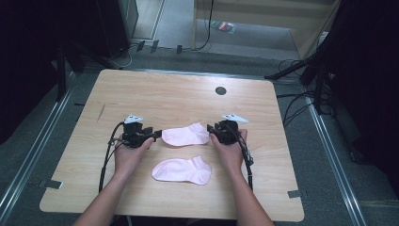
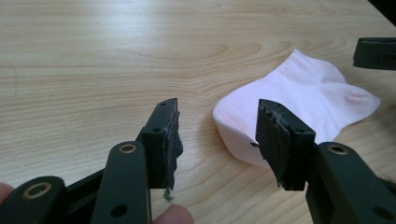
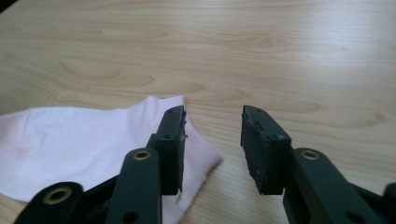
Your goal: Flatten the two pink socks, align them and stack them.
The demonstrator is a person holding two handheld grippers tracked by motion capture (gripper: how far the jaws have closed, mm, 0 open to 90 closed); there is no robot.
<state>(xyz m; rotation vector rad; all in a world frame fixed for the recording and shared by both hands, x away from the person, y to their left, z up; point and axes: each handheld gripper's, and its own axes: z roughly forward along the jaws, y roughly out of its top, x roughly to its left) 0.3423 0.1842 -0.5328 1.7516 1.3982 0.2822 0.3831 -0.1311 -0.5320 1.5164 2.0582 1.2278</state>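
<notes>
Bench: pale wood, dark floor around it.
Far sock: pink, flat near bench centre, between both grippers.
Near sock: at 6 o'clock of it, apart.
Left gripper: jaws apart at the toe end, 9 o'clock.
Right gripper: jaws apart over the cuff, 3 o'clock.
Risk: closing unevenly could pinch one layer only, or bunch the fabric.

- My left gripper points toward 3 o'clock, jaws apart, held in my left hand.
- My right gripper points toward 9 o'clock, jaws apart, in my right hand.
</notes>
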